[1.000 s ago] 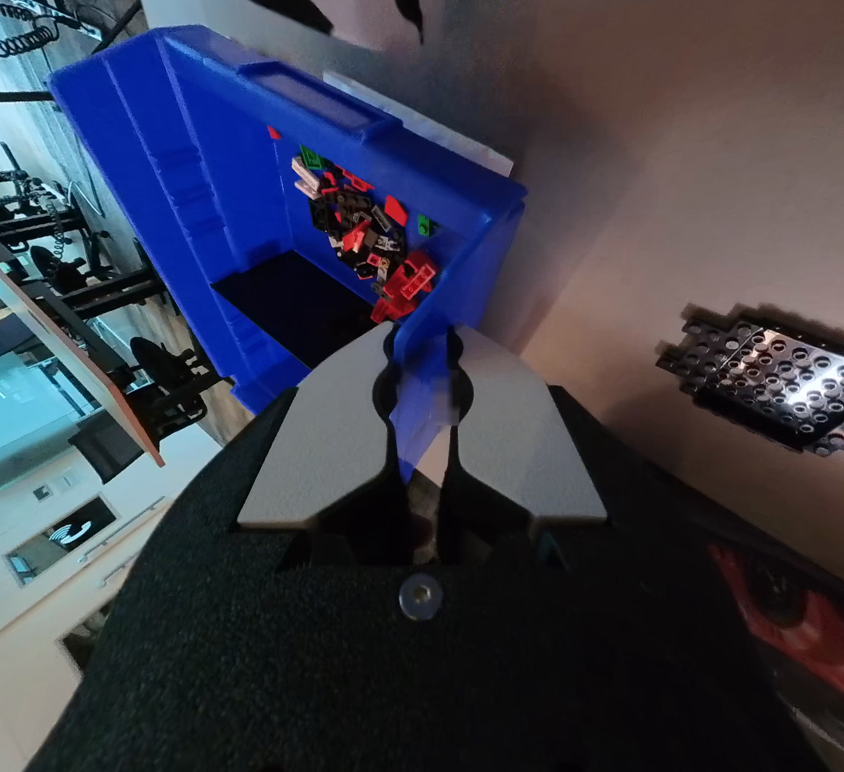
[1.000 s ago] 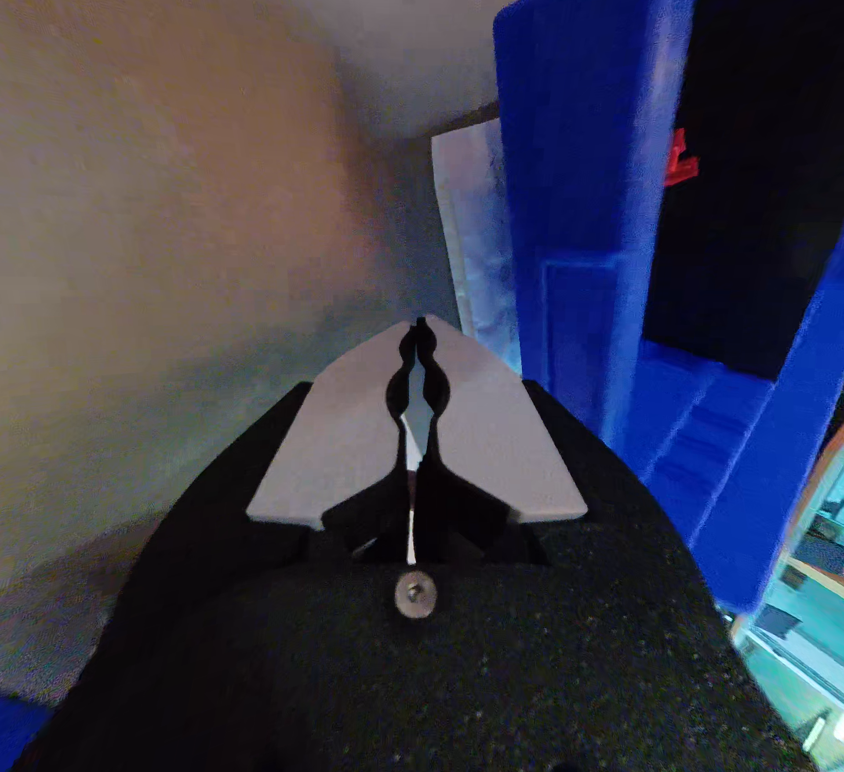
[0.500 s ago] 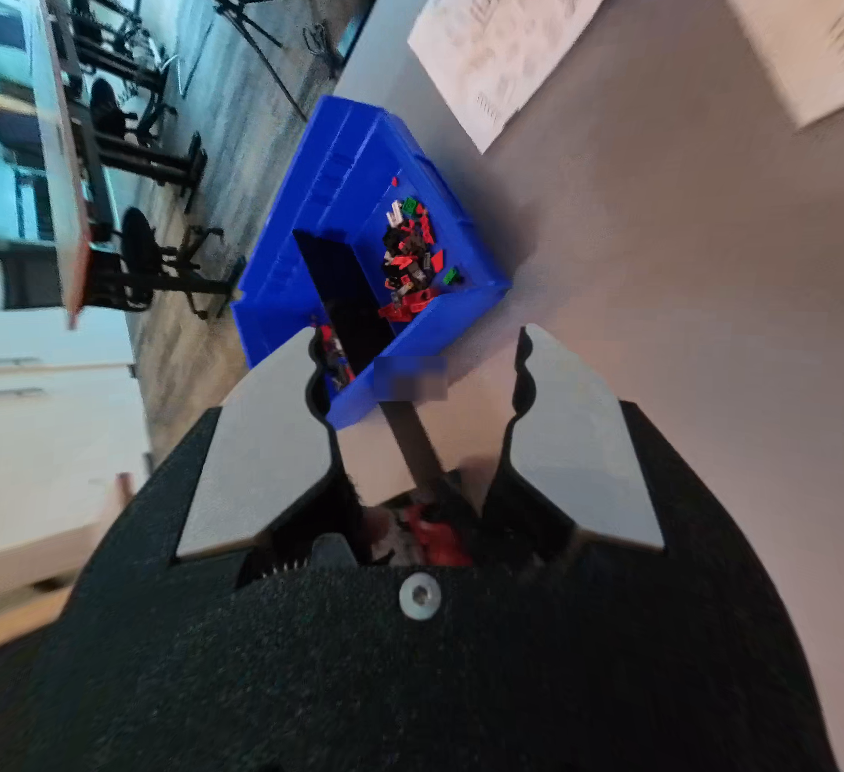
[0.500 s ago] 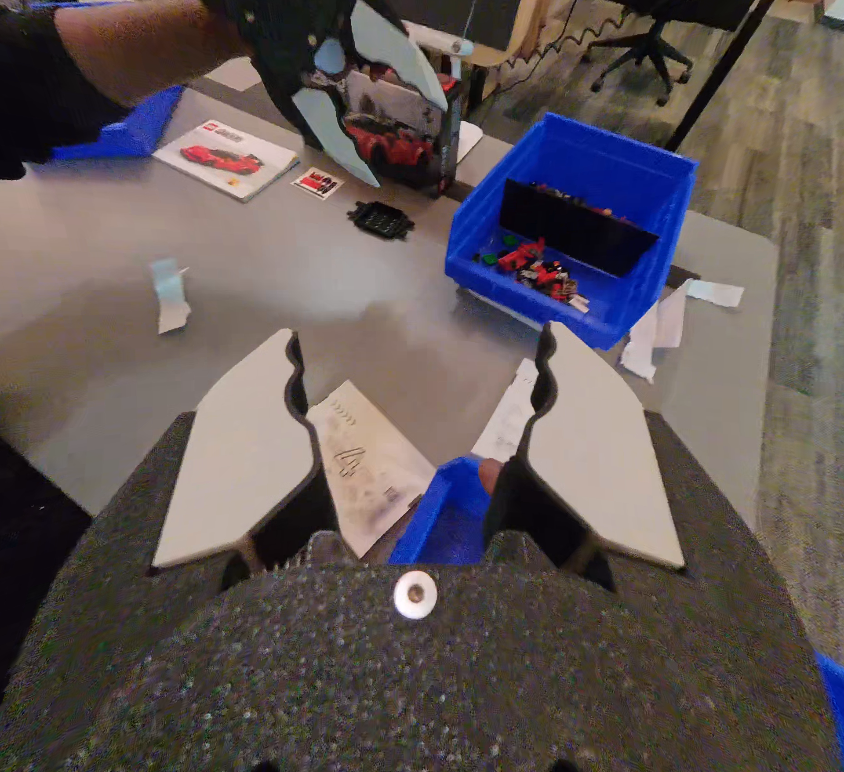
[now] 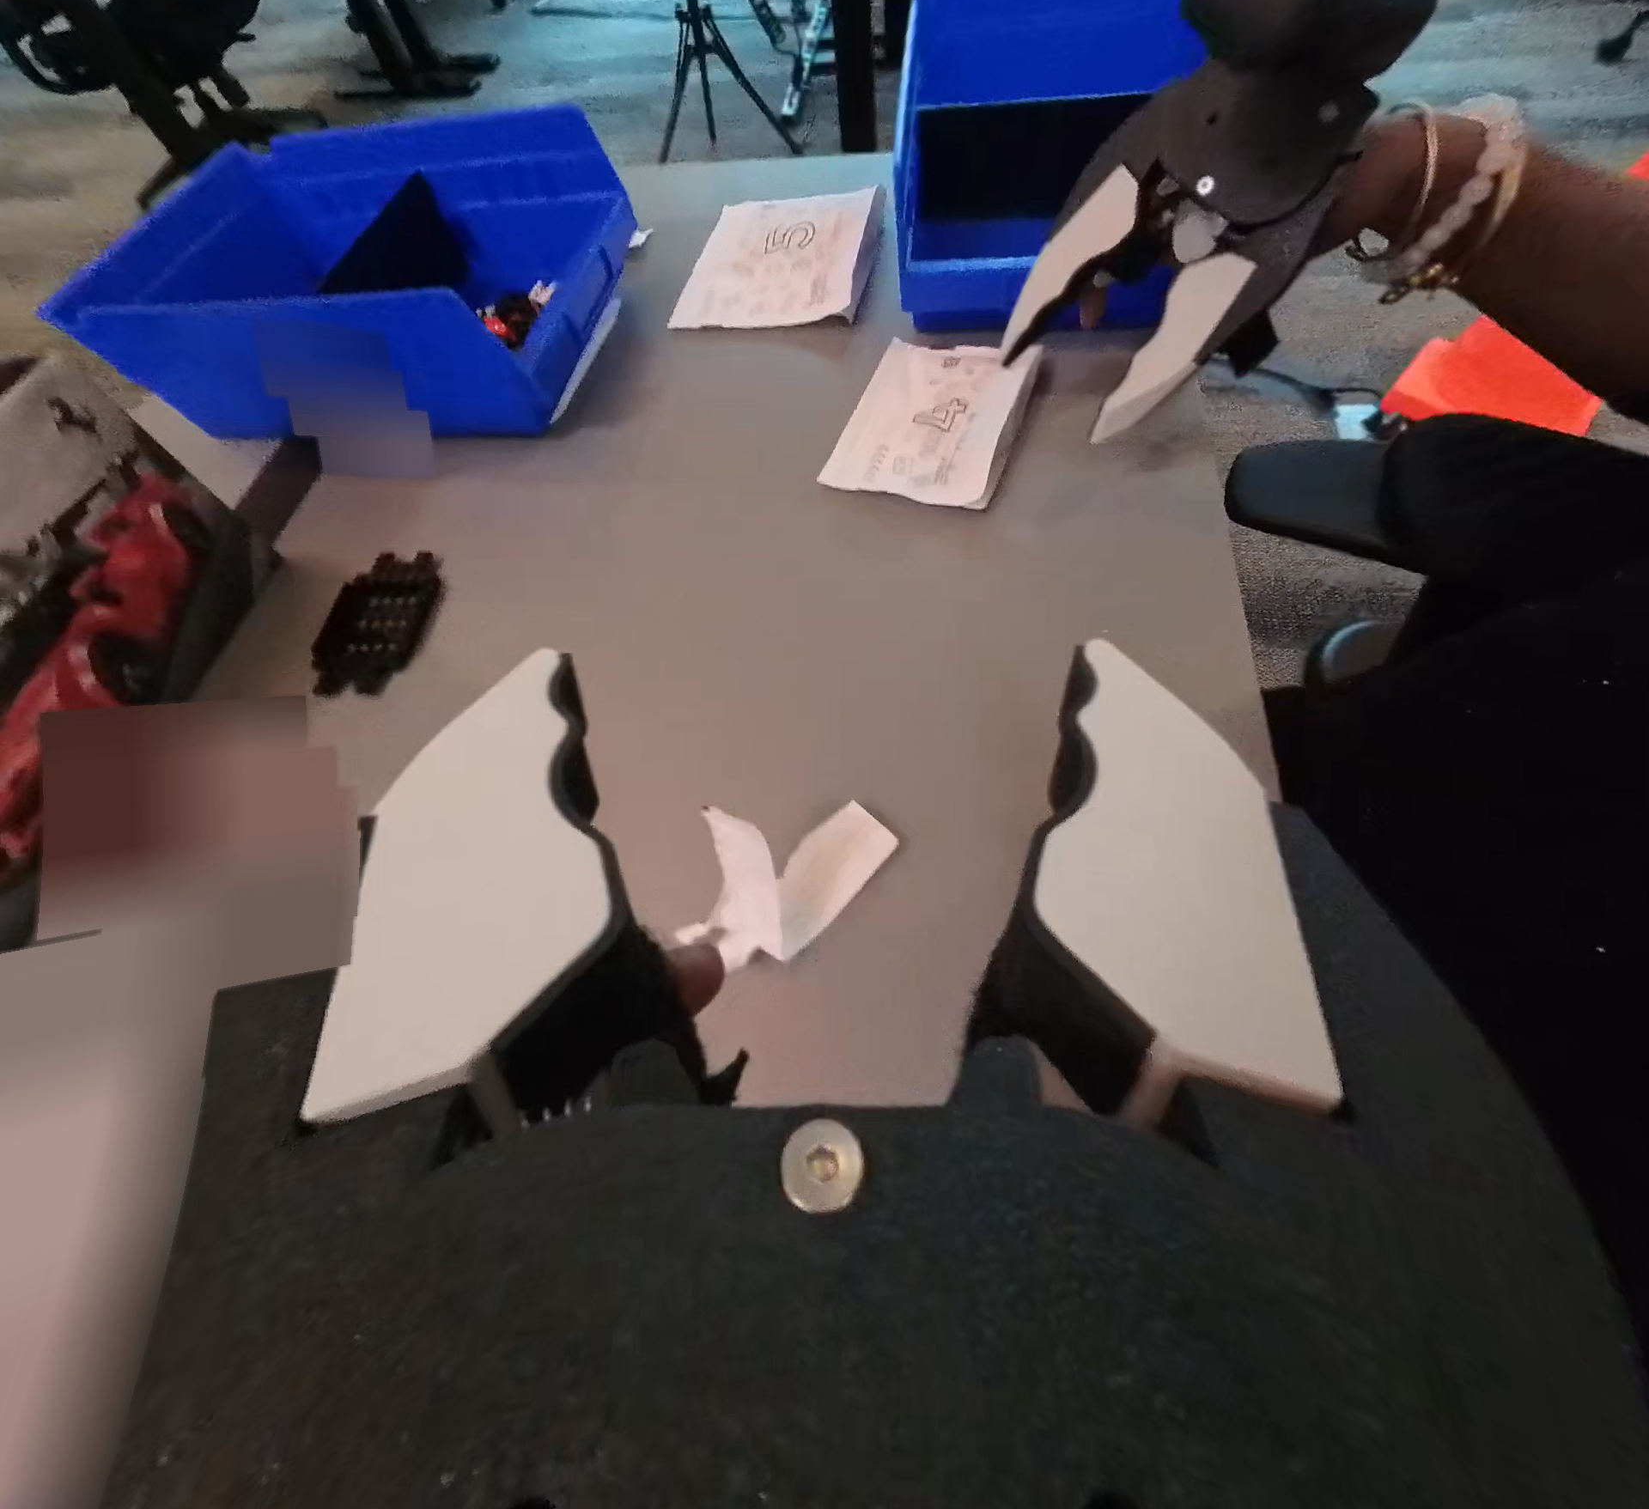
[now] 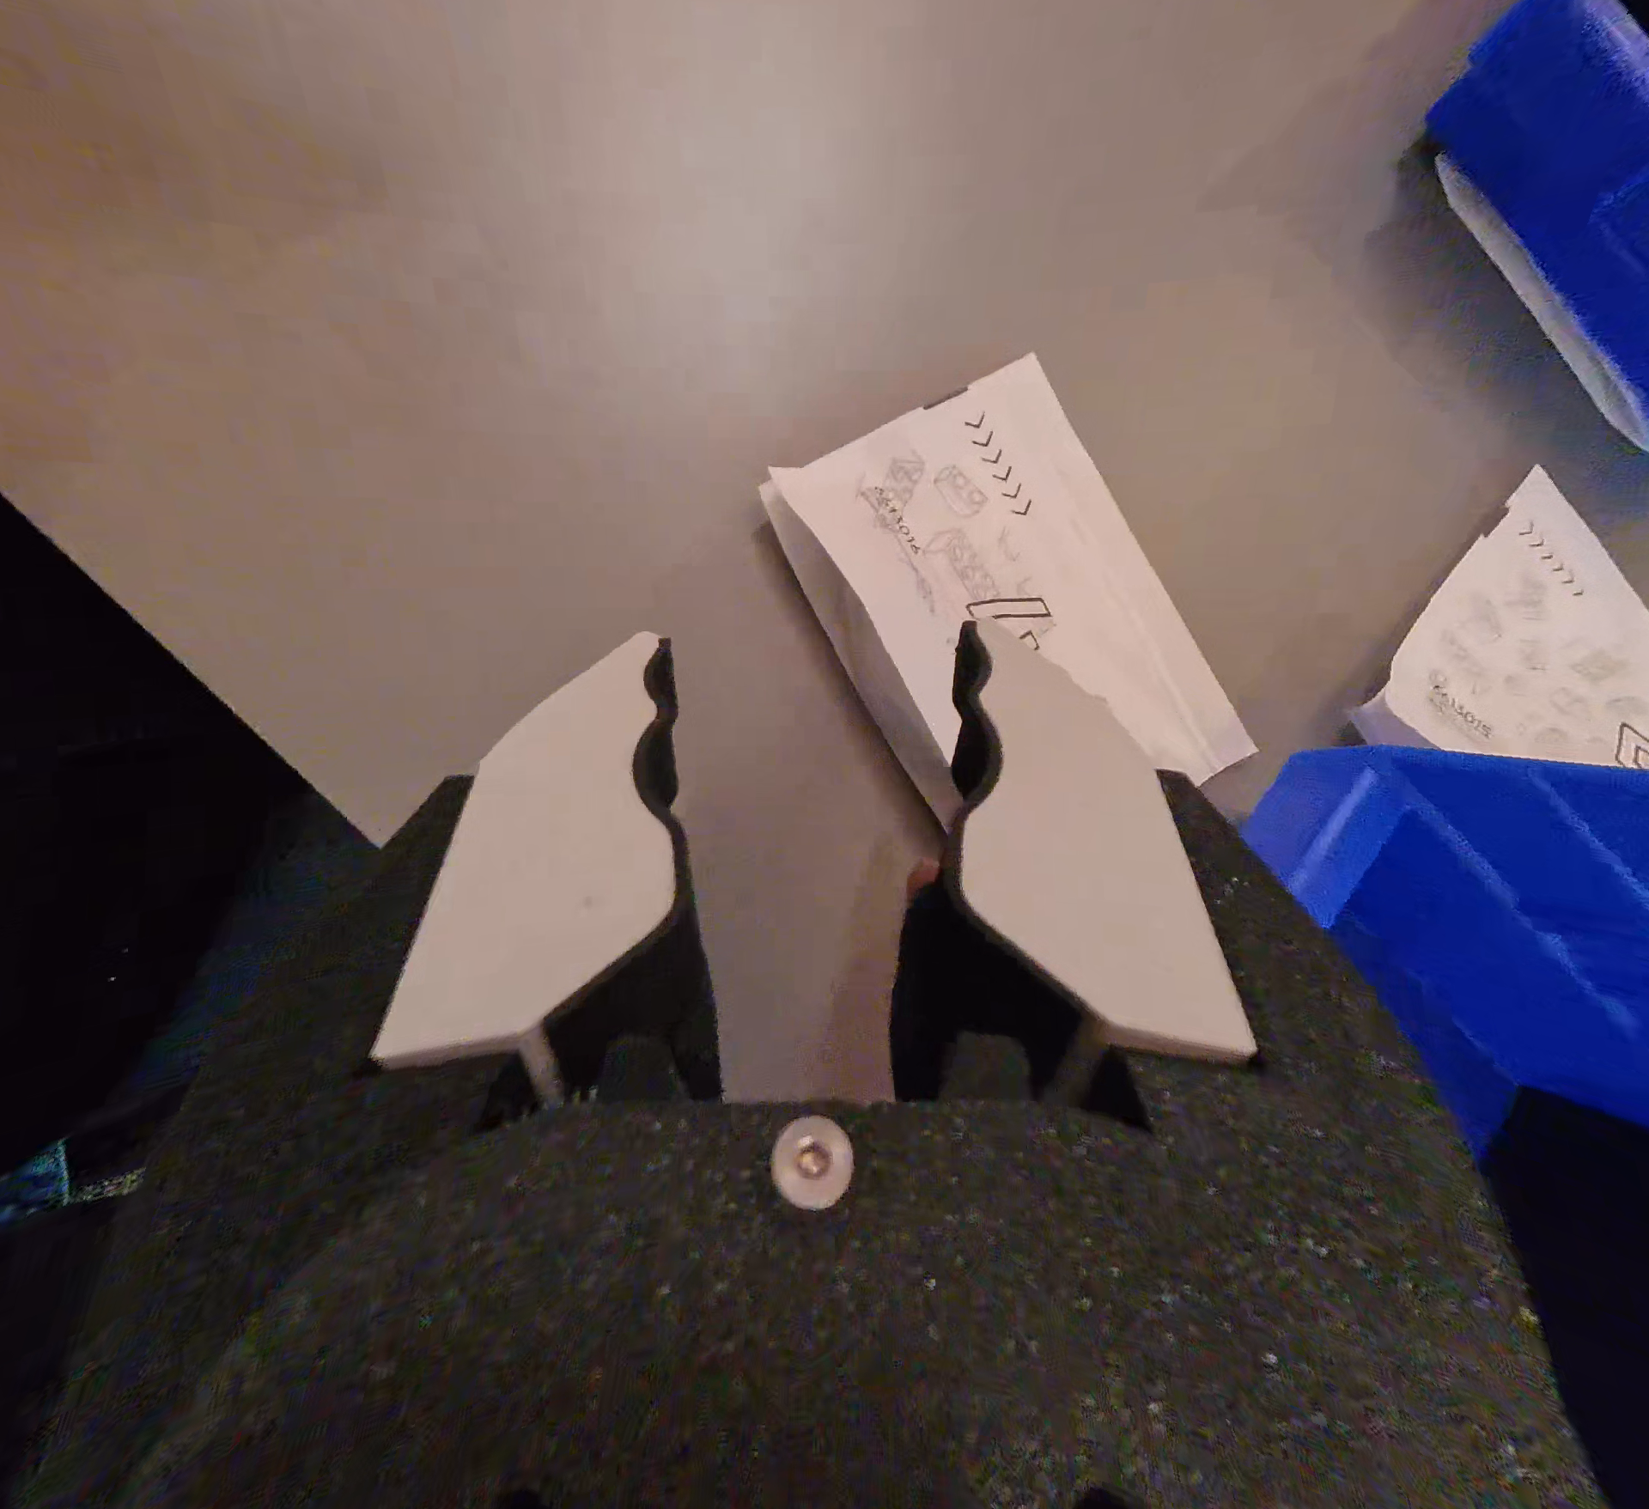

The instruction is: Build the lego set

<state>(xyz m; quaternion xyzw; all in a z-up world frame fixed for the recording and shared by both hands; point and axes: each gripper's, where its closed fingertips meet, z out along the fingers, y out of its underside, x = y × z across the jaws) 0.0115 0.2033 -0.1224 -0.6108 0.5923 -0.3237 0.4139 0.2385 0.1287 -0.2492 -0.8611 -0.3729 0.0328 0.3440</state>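
Both grippers hold nothing: left gripper (image 5: 821, 663) fingers wide above a paper scrap (image 5: 794, 877), right gripper (image 6: 812, 645) fingers parted beside a paper bag (image 6: 999, 565).

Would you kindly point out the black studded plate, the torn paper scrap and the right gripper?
black studded plate (image 5: 379, 618), left wrist view, studded top.
torn paper scrap (image 5: 803, 882), left wrist view, middle fold.
right gripper (image 5: 1062, 386), left wrist view, between fingertips.
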